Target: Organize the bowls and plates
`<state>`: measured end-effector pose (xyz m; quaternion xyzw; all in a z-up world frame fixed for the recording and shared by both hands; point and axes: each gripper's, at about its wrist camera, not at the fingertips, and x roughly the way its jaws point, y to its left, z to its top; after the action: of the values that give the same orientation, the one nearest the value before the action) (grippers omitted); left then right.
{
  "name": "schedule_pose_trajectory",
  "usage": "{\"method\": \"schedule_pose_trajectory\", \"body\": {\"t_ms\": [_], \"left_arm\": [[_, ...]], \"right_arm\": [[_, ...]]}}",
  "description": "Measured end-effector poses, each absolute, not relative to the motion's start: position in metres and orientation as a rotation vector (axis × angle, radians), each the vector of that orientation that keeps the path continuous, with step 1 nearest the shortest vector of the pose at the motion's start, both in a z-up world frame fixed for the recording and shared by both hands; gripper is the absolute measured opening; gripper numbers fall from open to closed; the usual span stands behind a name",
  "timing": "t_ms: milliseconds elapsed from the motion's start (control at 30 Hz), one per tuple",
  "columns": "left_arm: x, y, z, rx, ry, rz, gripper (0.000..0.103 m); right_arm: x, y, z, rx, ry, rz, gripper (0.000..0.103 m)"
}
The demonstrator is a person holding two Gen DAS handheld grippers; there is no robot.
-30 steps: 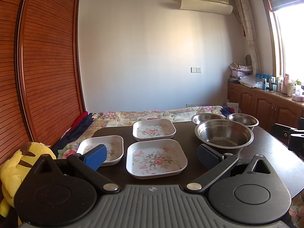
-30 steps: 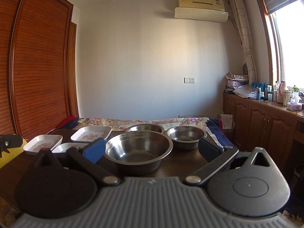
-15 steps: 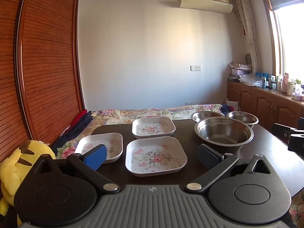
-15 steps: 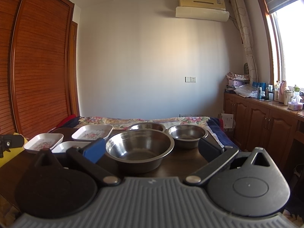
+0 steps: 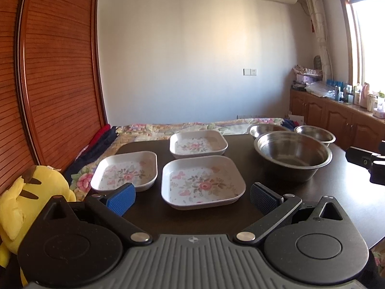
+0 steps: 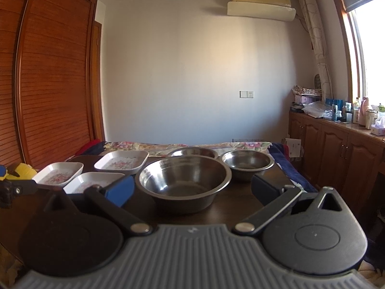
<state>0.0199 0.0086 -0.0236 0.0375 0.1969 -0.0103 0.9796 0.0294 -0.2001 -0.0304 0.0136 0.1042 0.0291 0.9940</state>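
Observation:
Three white square floral plates lie on the dark table (image 5: 349, 197): a near one (image 5: 203, 183), a left one (image 5: 126, 172) and a far one (image 5: 198, 144). A large steel bowl (image 5: 292, 156) stands to their right, with two smaller steel bowls (image 5: 314, 133) (image 5: 263, 128) behind it. My left gripper (image 5: 192, 198) is open, just short of the near plate. My right gripper (image 6: 192, 189) is open in front of the large bowl (image 6: 182, 180); the smaller bowls (image 6: 247, 163) (image 6: 192, 151) and the plates (image 6: 121, 160) (image 6: 59, 173) (image 6: 92, 180) show beyond.
A yellow plush toy (image 5: 28, 200) sits off the table's left edge. A floral bedspread (image 5: 192, 126) lies behind the table. A wooden slatted wardrobe (image 5: 53, 72) fills the left; cabinets (image 5: 336, 118) with bottles line the right wall under a window.
Both grippers have tilted slightly, so the plates and bowls sit a little higher in each view. Jaws stay open and nothing on the table has moved.

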Motion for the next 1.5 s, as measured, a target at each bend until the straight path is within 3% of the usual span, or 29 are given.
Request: {"method": "schedule_pose_trajectory", "body": {"t_ms": [533, 933, 1033, 1200, 1500], "left_arm": [[0.076, 0.049, -0.042, 0.062, 0.481, 0.022, 0.103], [0.113, 0.072, -0.050, 0.046, 0.553, -0.024, 0.093], [0.123, 0.078, -0.053, 0.024, 0.563, -0.042, 0.087], [0.136, 0.083, -0.058, 0.004, 0.576, -0.078, 0.072], [0.156, 0.088, -0.067, -0.011, 0.602, -0.134, 0.049]], "right_arm": [[0.075, -0.154, -0.030, -0.030, 0.267, 0.244, 0.103], [0.100, -0.114, -0.038, -0.063, 0.347, 0.379, 0.102], [0.106, -0.105, -0.044, -0.074, 0.383, 0.412, 0.087], [0.120, -0.097, -0.053, -0.071, 0.431, 0.422, 0.082], [0.139, -0.094, -0.065, -0.036, 0.526, 0.410, 0.057]]}}
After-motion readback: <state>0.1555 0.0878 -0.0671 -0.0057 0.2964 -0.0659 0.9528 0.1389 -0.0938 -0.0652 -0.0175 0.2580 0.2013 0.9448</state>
